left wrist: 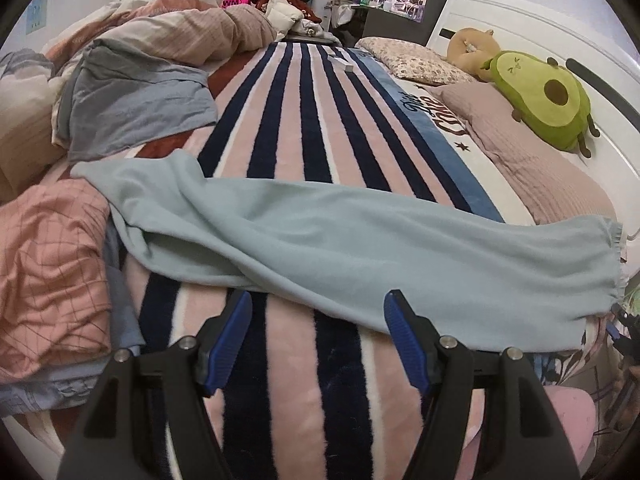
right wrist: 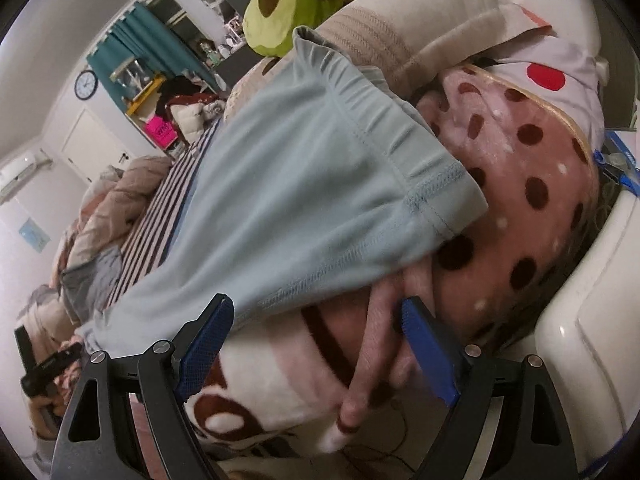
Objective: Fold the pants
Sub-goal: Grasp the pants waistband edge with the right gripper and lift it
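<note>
Currently I am looking across the bed [left wrist: 304, 92], where one pair of pale blue pants [left wrist: 360, 240] is lying stretched across the striped blanket [left wrist: 280, 380], waistband end toward the pillows. I am judging the step in hand to be the first grasp. To do it well, I am planning to pinch both layers at the near edge, keep both ends level, and carry the fold over without dragging the blanket. I am counting two pillows by the headboard and one avocado plush [left wrist: 548, 100]. My left gripper [left wrist: 318, 340] is hovering spread wide just short of the pants' edge, gripping nothing. My right gripper [right wrist: 318, 344] is likewise spread wide, empty, beside the hem [right wrist: 436, 196].
</note>
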Demonstrator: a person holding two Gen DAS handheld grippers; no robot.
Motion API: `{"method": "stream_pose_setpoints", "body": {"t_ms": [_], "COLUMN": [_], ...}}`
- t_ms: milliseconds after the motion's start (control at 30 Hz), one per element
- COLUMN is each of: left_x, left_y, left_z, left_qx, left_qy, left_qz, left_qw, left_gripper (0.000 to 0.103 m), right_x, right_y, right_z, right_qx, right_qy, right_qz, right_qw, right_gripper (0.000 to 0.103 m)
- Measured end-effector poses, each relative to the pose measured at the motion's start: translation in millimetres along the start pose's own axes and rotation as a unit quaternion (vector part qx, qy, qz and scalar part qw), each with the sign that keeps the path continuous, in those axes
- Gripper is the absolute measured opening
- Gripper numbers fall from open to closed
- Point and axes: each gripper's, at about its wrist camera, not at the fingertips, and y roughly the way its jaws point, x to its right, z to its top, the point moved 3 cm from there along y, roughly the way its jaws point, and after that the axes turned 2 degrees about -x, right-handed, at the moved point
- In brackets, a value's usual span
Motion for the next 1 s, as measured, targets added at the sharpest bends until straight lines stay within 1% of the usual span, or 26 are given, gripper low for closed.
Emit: {"method": "stream_pose_setpoints", "body": {"t_ms": [67, 167, 233, 267, 300, 333, 367, 400, 433, 467, 567, 633, 700, 767, 833, 867, 933, 967, 1000], "left_x": [1.9, 3.8, 5.5, 6.7, 7.8, 8.5, 9.2, 9.6, 9.6, 9.4, 9.4, 10.3, 11.7, 13.5, 15.7, 16.1, 18.1, 19.2, 20.0], "left_y": [-2.6, -5.6, -6.7, -7.6, -8.8, -10.5, -12.4, -14.7, -16.1, -16.9, -18.2, -19.8, -22.0, -24.2, -25.5, -25.4, -24.3, -22.7, -21.5], "left_z": [0.1, -0.1, -0.7, -0.7, -0.7, -0.9, -1.3, -1.6, -1.9, -2.0, -2.4, -1.6, -0.3, 0.4, 1.0, 1.5, 1.0, 1.1, 1.5], "left_qx": [0.007, 0.014, 0.016, 0.018, 0.019, 0.021, 0.024, 0.027, 0.028, 0.028, 0.028, 0.03, 0.034, 0.038, 0.04, 0.041, 0.041, 0.039, 0.039], "left_qy": [-0.002, -0.006, -0.007, -0.006, -0.005, -0.005, -0.004, -0.004, -0.003, -0.003, -0.001, -0.001, -0.001, 0.002, 0.006, 0.007, 0.01, 0.011, 0.011], "left_qz": [-0.005, -0.012, -0.014, -0.013, -0.013, -0.013, -0.013, -0.014, -0.013, -0.012, -0.008, -0.012, -0.016, -0.017, -0.021, -0.022, -0.028, -0.029, -0.031], "left_qw": [1.0, 0.9998, 0.9997, 0.9997, 0.9997, 0.9997, 0.9996, 0.9995, 0.9995, 0.9995, 0.9996, 0.9995, 0.9993, 0.9991, 0.999, 0.9989, 0.9987, 0.9987, 0.9987], "left_gripper": [0.065, 0.065, 0.065, 0.065, 0.065, 0.065, 0.065, 0.065, 0.065, 0.065, 0.065, 0.065, 0.065, 0.065, 0.065, 0.065, 0.065, 0.065, 0.065], "right_x": [-2.8, -6.7, -7.9, -8.3, -8.5, -8.2, -7.6, -8.8, -10.6, -14.5, -22.8, -23.3, -24.4, -24.7, -18.3, -10.4, 6.8, 9.7, 11.0], "right_y": [3.5, 8.0, 15.1, 17.6, 21.1, 23.8, 26.2, 26.0, 24.0, 18.1, 2.0, -9.5, -25.1, -45.6, -62.3, -72.2, -81.1, -79.4, -76.5], "right_z": [9.8, 23.4, 32.6, 36.8, 40.8, 42.6, 44.6, 45.3, 45.2, 44.7, 46.7, 51.0, 58.2, 66.7, 76.5, 81.7, 89.0, 90.5, 89.6], "right_qx": [0.027, 0.069, 0.087, 0.099, 0.105, 0.106, 0.108, 0.11, 0.117, 0.131, 0.153, 0.158, 0.167, 0.188, 0.198, 0.201, 0.189, 0.175, 0.16], "right_qy": [0.002, -0.008, -0.008, -0.006, -0.007, -0.005, -0.002, -0.002, -0.004, -0.016, -0.057, -0.065, -0.078, -0.091, -0.091, -0.081, -0.071, -0.071, -0.075], "right_qz": [0.003, -0.006, -0.011, -0.012, -0.023, -0.035, -0.042, -0.039, -0.038, -0.044, -0.066, -0.072, -0.089, -0.123, -0.141, -0.149, -0.172, -0.181, -0.18], "right_qw": [1.0, 0.998, 0.996, 0.995, 0.994, 0.994, 0.993, 0.993, 0.992, 0.99, 0.984, 0.983, 0.979, 0.97, 0.966, 0.965, 0.964, 0.965, 0.968], "right_gripper": [0.085, 0.085, 0.083, 0.075, 0.057, 0.045, 0.019, 0.013, 0.013, 0.01, 0.008, 0.007, 0.006, 0.006, 0.006, 0.006, 0.006, 0.006, 0.006]}}
